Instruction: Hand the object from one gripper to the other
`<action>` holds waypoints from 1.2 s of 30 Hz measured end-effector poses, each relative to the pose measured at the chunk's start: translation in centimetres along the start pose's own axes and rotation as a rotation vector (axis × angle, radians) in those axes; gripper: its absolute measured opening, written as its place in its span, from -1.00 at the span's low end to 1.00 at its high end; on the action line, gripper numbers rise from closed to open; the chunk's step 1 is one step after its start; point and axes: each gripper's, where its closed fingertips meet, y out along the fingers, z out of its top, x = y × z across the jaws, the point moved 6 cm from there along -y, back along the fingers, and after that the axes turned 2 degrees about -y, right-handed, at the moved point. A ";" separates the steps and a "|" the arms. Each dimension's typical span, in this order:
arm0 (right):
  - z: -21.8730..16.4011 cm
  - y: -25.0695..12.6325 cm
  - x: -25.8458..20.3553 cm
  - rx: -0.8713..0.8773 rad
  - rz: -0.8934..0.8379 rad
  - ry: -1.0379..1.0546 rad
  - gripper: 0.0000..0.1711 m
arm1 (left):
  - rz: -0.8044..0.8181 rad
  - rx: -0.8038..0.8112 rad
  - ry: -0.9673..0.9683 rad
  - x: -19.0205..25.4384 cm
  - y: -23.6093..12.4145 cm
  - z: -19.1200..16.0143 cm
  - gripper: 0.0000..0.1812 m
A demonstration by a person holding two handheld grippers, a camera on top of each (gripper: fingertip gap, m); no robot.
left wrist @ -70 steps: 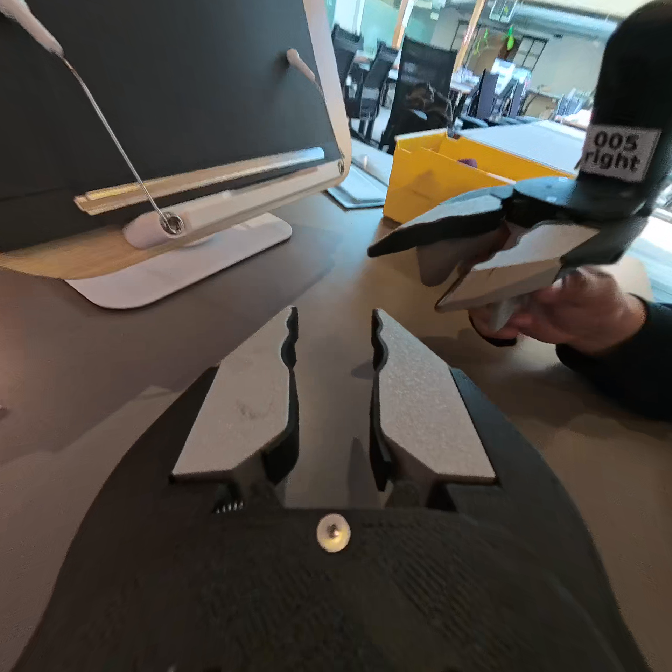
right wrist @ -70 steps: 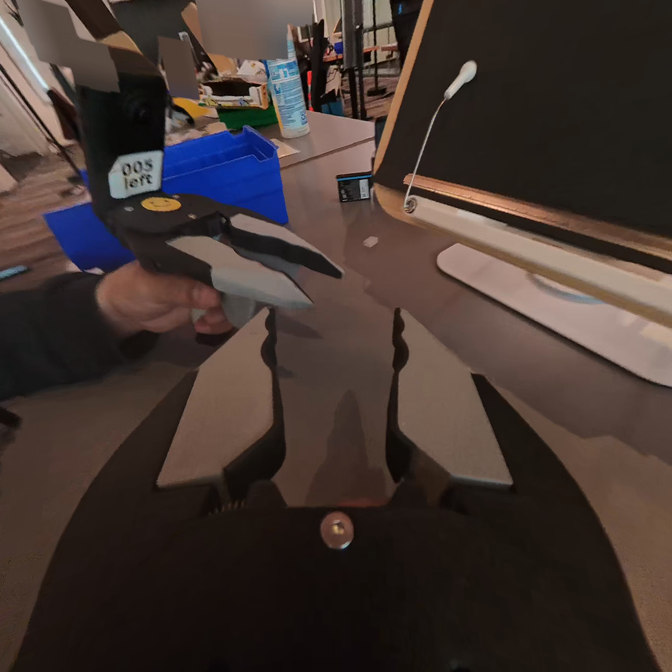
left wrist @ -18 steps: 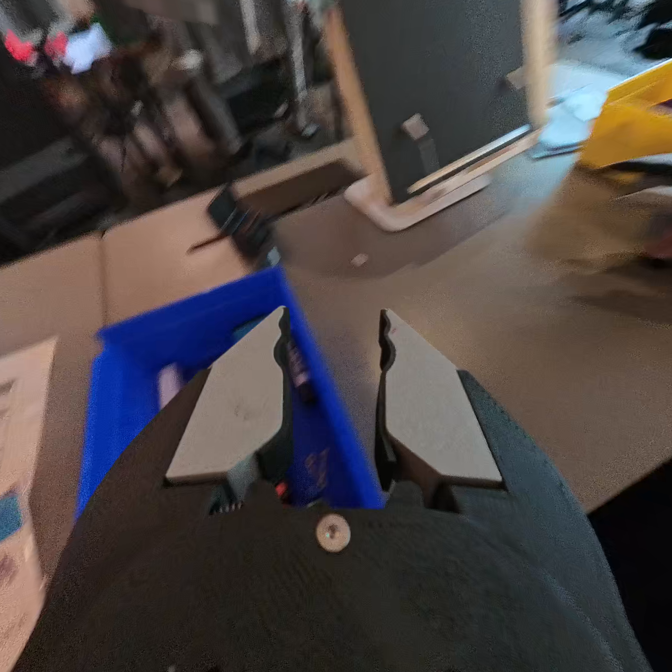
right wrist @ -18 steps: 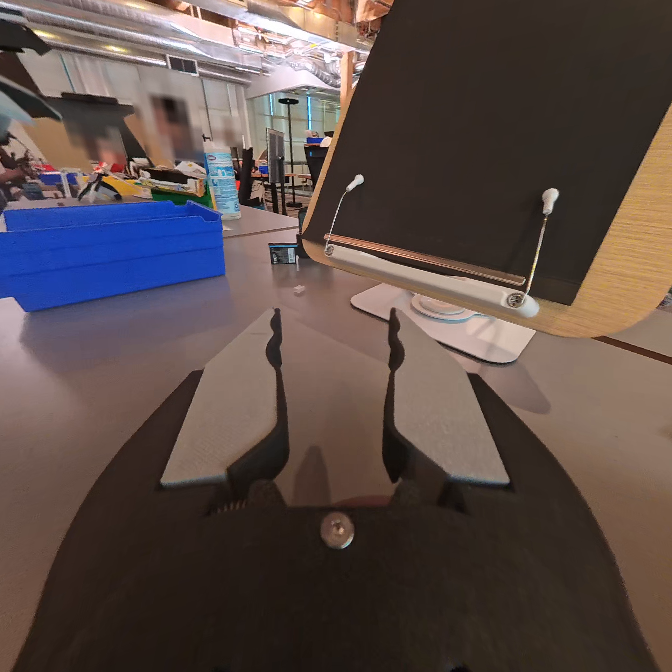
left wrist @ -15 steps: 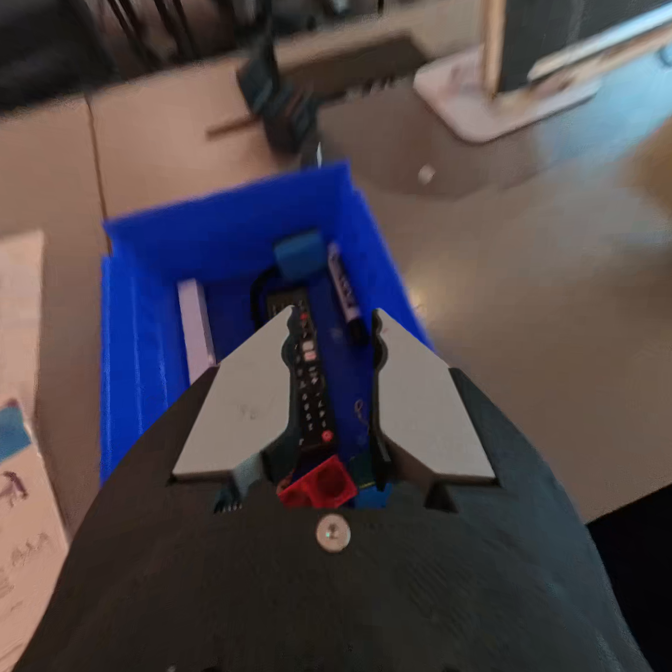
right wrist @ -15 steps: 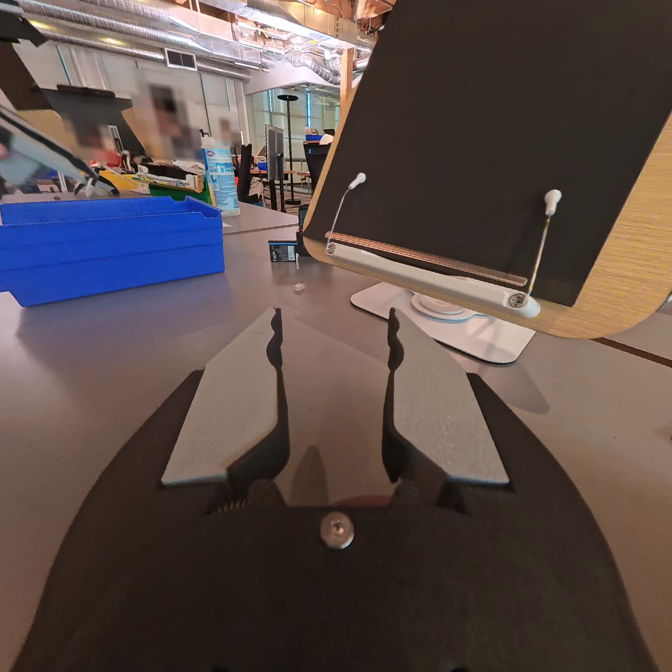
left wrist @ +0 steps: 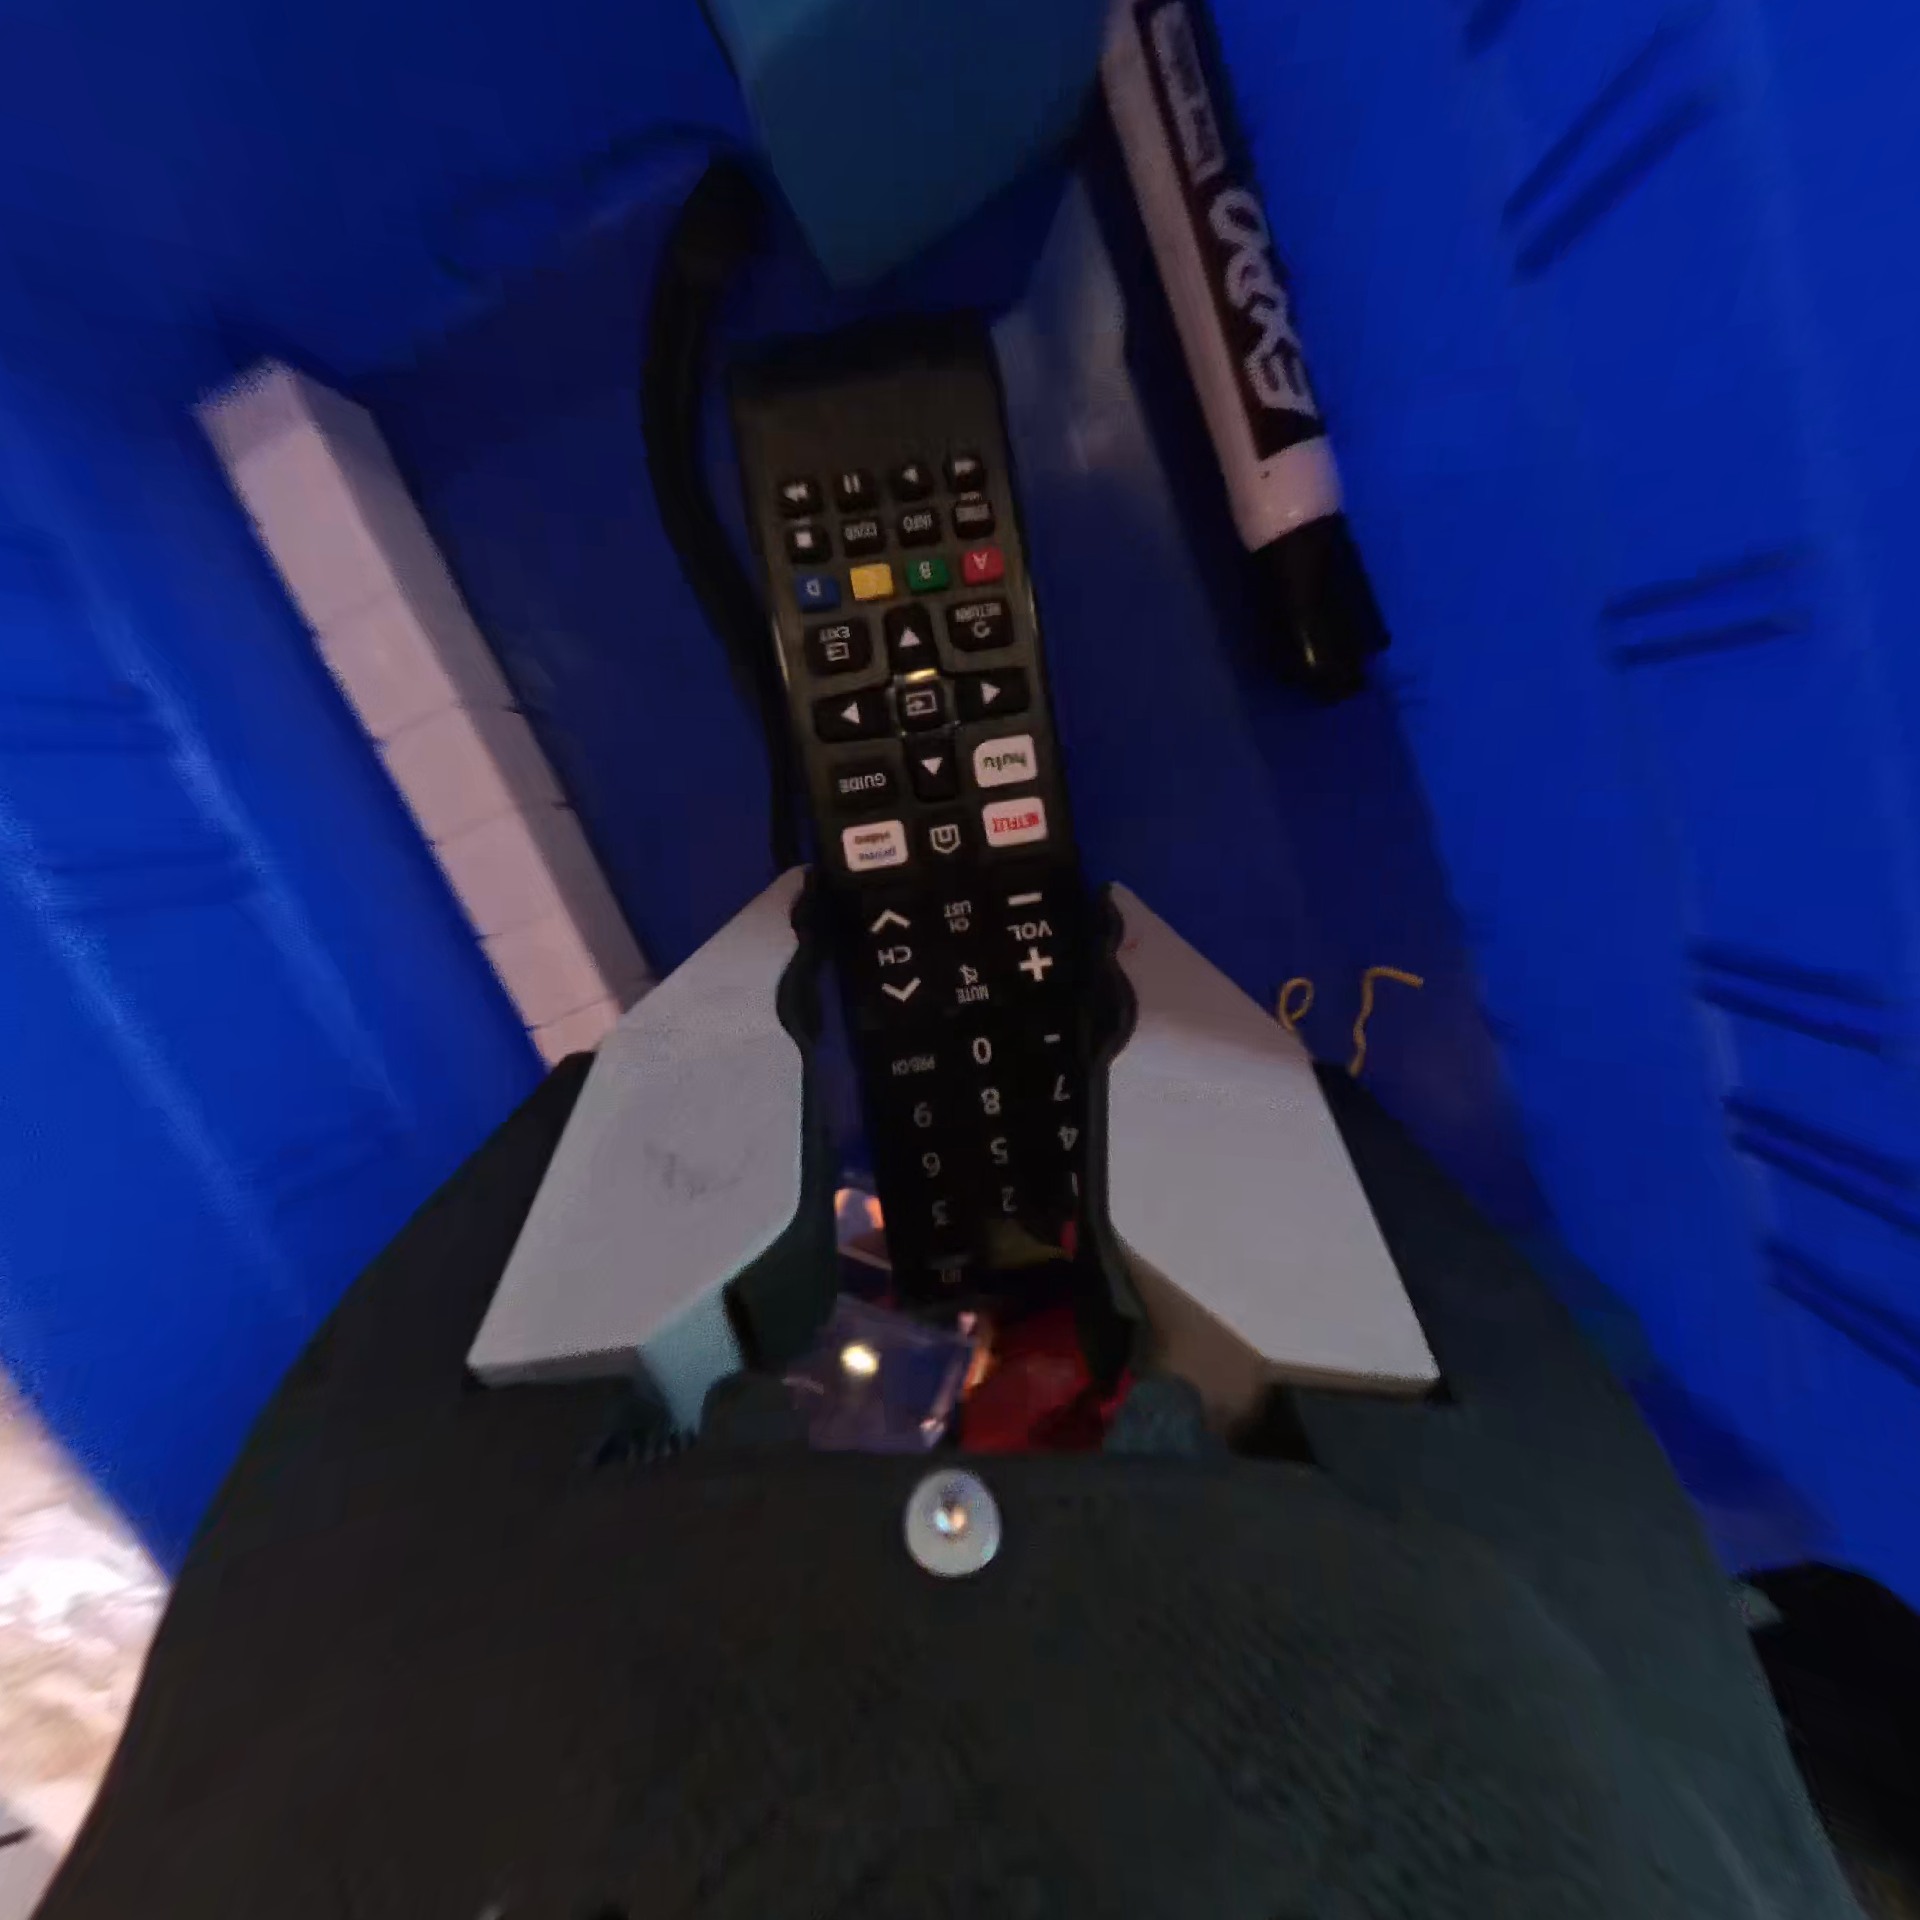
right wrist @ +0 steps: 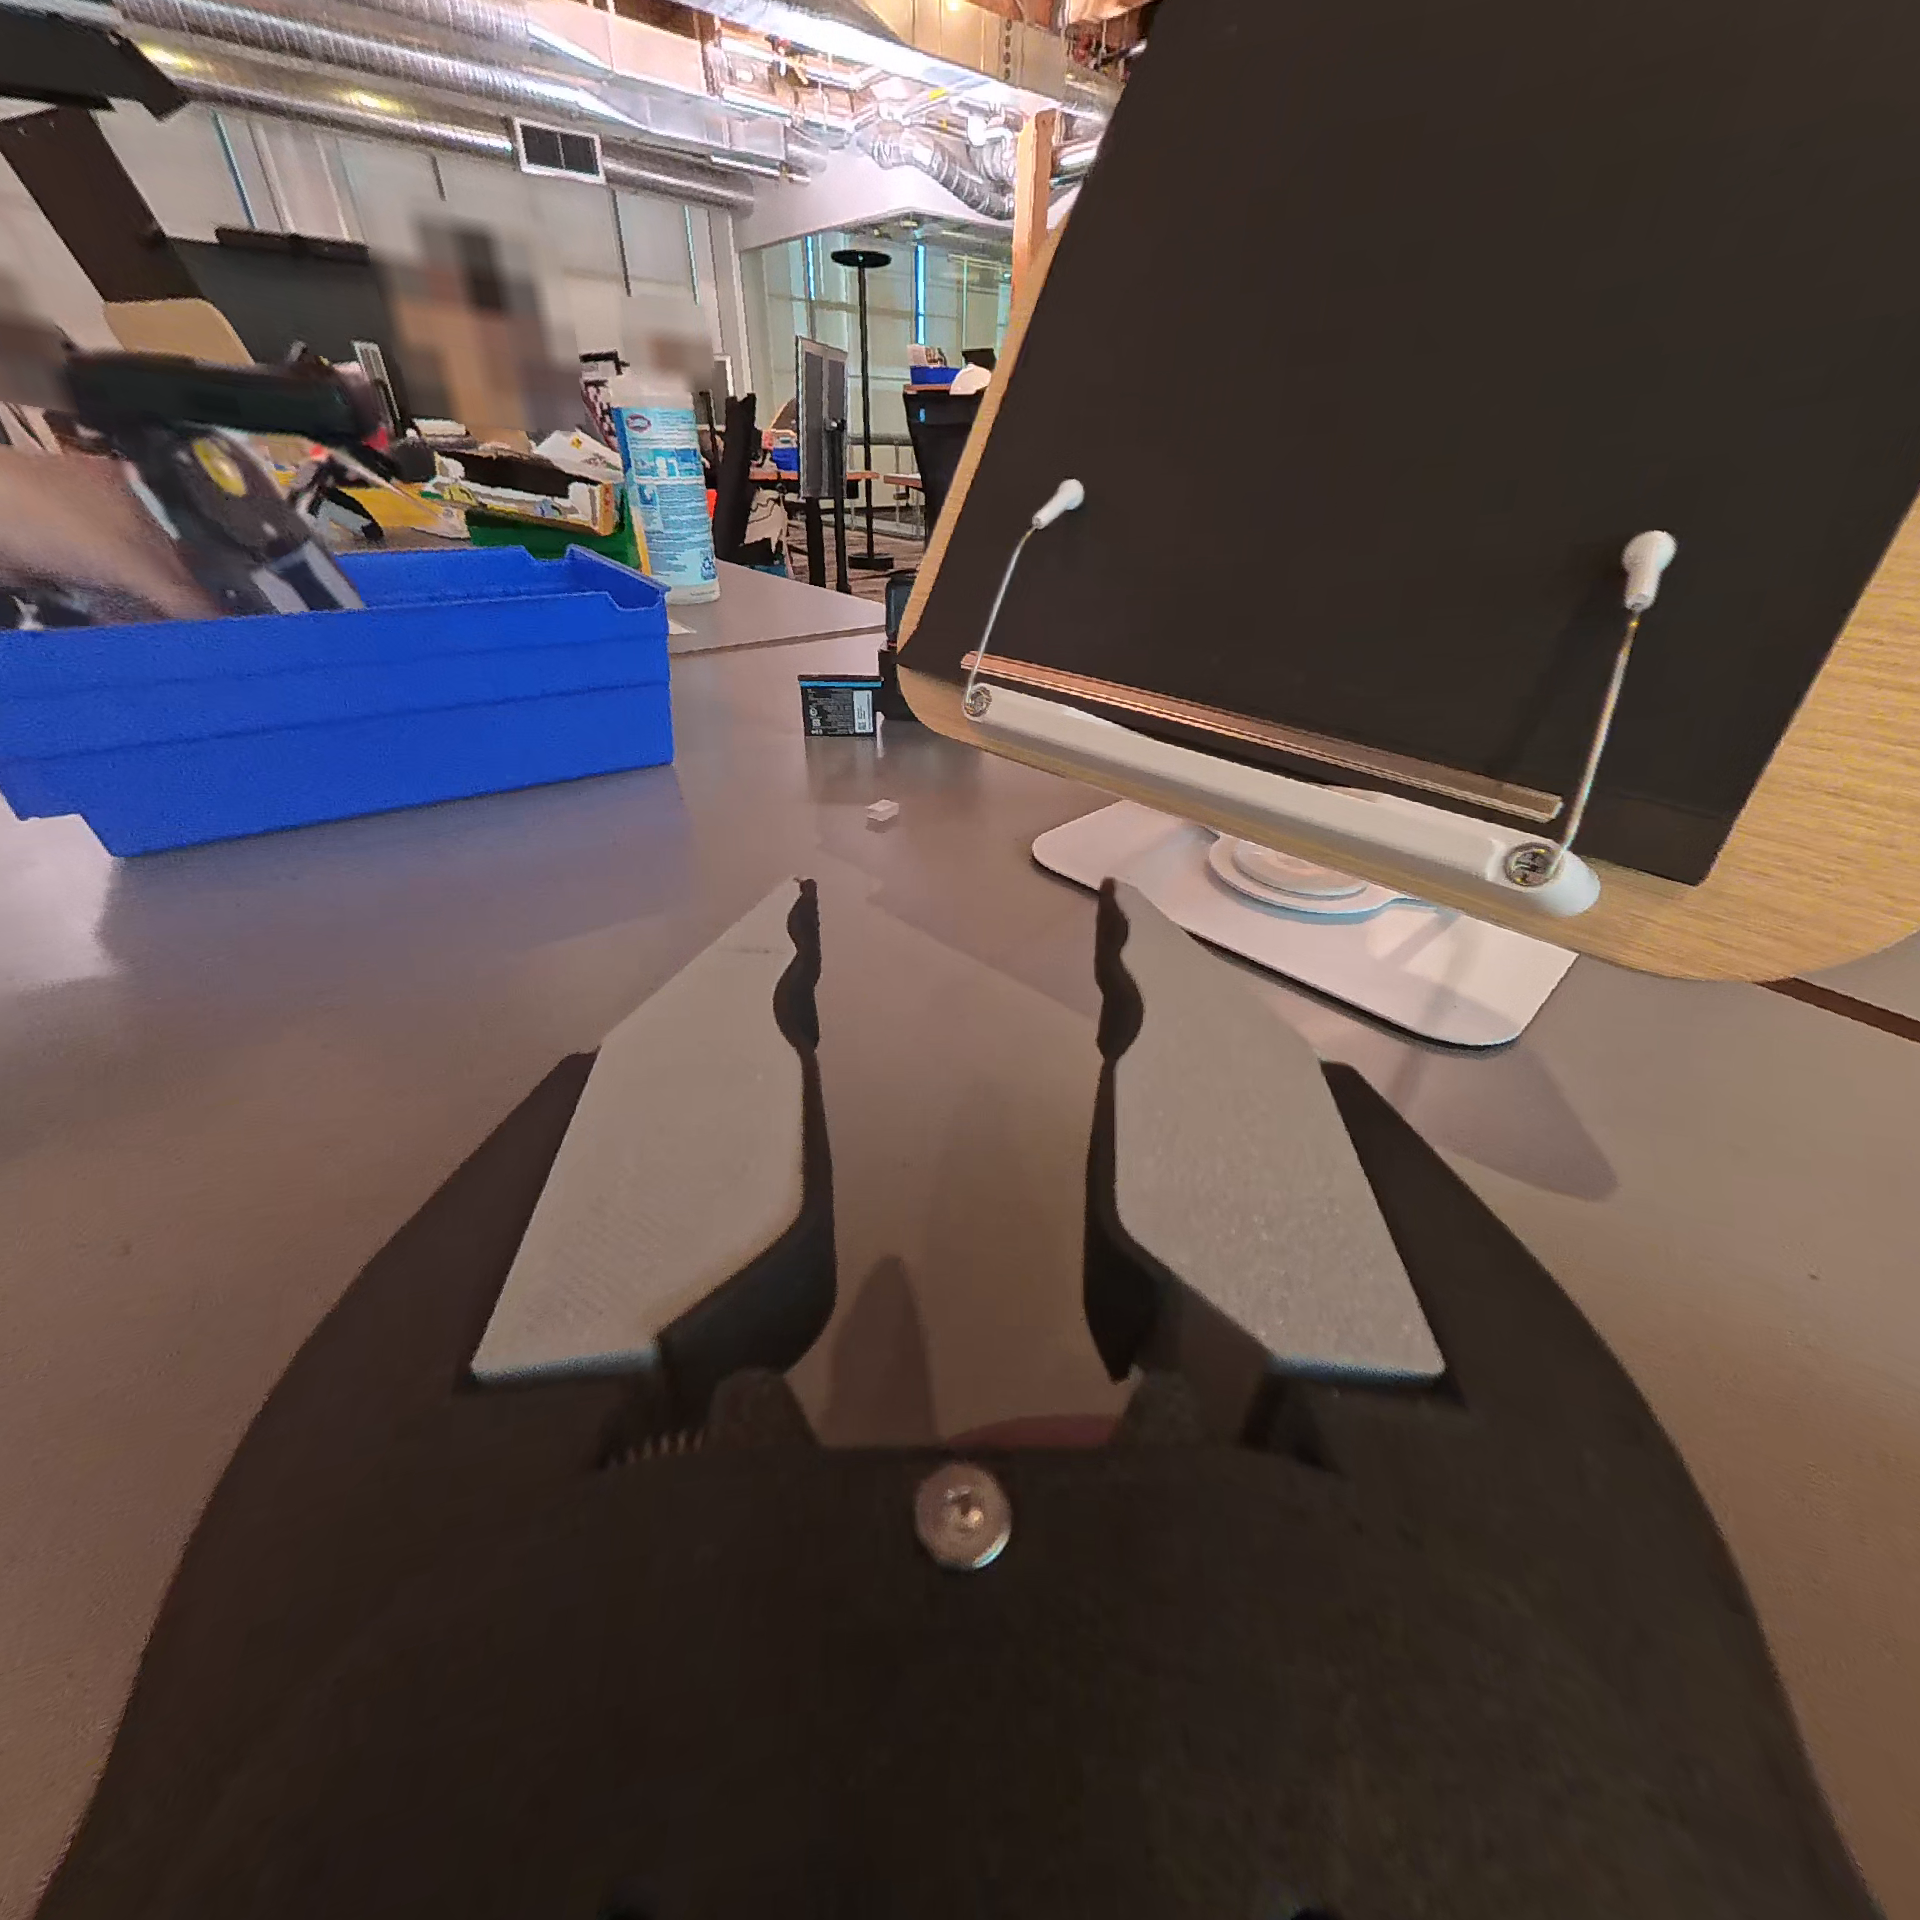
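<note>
A black remote control (left wrist: 914, 727) lies lengthwise in the blue bin (left wrist: 1662, 520), buttons up. My left gripper (left wrist: 956, 904) is down inside the bin, open, with one finger on each side of the remote's lower half. I cannot tell if the pads touch it. My right gripper (right wrist: 951, 894) is open and empty, low over the grey table (right wrist: 312, 1039). From the right wrist view the blue bin (right wrist: 343, 717) stands at the far left, with the left gripper (right wrist: 239, 499) blurred and dipping into it.
The bin also holds a black-capped marker (left wrist: 1236, 343), a white strip (left wrist: 416, 675), a light-blue object (left wrist: 894, 125), a black cable (left wrist: 686, 416) and a red piece (left wrist: 1039, 1361). A tilted book stand (right wrist: 1455, 416) stands at the right, with a small black box (right wrist: 842, 707) and a wipes canister (right wrist: 665, 488) behind. There is about 50 cm between the tips of the two grippers.
My left gripper has swung left from the table middle, over the blue bin and down into it, around the remote. The right gripper has stayed low over the table, still open.
</note>
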 end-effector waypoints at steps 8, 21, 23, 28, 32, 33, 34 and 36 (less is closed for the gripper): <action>0.0 0.2 -0.7 -0.009 0.046 -0.004 -0.43 | 0.549 0.170 0.449 -0.9 -10.6 3.2 -0.46; 7.8 2.3 -6.7 0.207 0.529 0.135 -0.28 | 0.171 1.097 0.691 23.3 -20.7 11.9 -0.46; 9.8 2.3 -7.3 0.307 0.661 0.212 -0.25 | 0.036 1.194 0.657 27.0 -18.5 13.1 -0.45; 10.8 3.0 -4.8 0.348 0.684 0.345 -0.25 | 0.010 1.222 0.666 32.4 -11.2 16.6 -0.46; 7.1 5.0 -0.8 0.253 0.435 0.425 -0.73 | 0.066 1.152 0.705 34.0 -5.5 19.7 -0.45; 6.3 5.3 0.0 0.217 0.430 0.487 -0.74 | 0.033 1.144 0.677 34.0 -4.2 20.3 -0.45; 5.6 5.4 0.7 0.172 0.402 0.491 -0.74 | -0.033 1.153 0.637 34.2 -3.2 20.7 -0.45; 4.9 5.3 1.5 0.122 0.310 0.390 -0.74 | -0.150 1.115 0.532 34.0 -0.8 21.2 -0.49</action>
